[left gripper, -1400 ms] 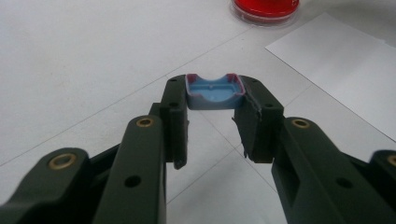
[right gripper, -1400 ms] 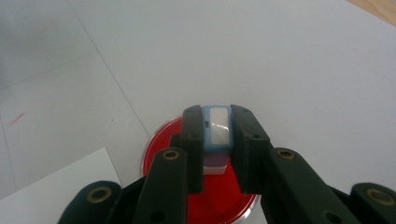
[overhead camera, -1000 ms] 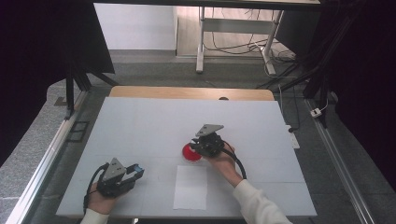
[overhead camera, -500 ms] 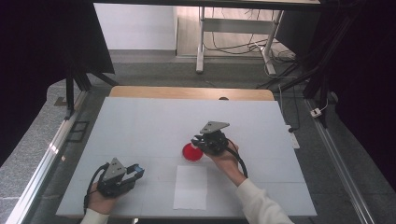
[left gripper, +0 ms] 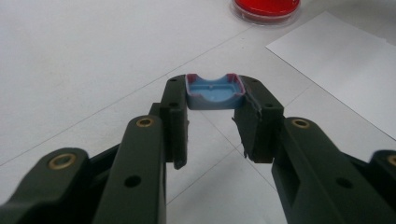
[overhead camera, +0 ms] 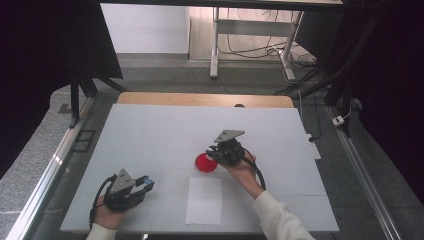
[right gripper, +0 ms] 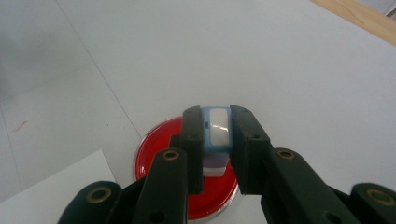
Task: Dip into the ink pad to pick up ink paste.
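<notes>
My left gripper (left gripper: 212,95) is shut on a small blue tray-like piece (left gripper: 214,91) with reddish edges, held at the jaw tips just above the table. In the high view it (overhead camera: 145,184) sits at the near left with the blue piece (overhead camera: 145,180) at its front. My right gripper (right gripper: 217,123) is shut on a small pale blue block (right gripper: 217,129) with a whitish face, directly above a round red dish (right gripper: 156,147). Seen from above, the right gripper (overhead camera: 214,152) hovers at the right edge of the red dish (overhead camera: 204,164).
A white paper sheet (overhead camera: 204,200) lies flat just in front of the dish, between the two hands, and also shows as the paper sheet (left gripper: 345,60) right of the left jaws. The white table (overhead camera: 160,130) has a wooden strip (overhead camera: 200,99) along its far edge.
The right gripper has edged slightly to the right over the dish with the pale blue block still in it. The left gripper and the dish have stayed put.
</notes>
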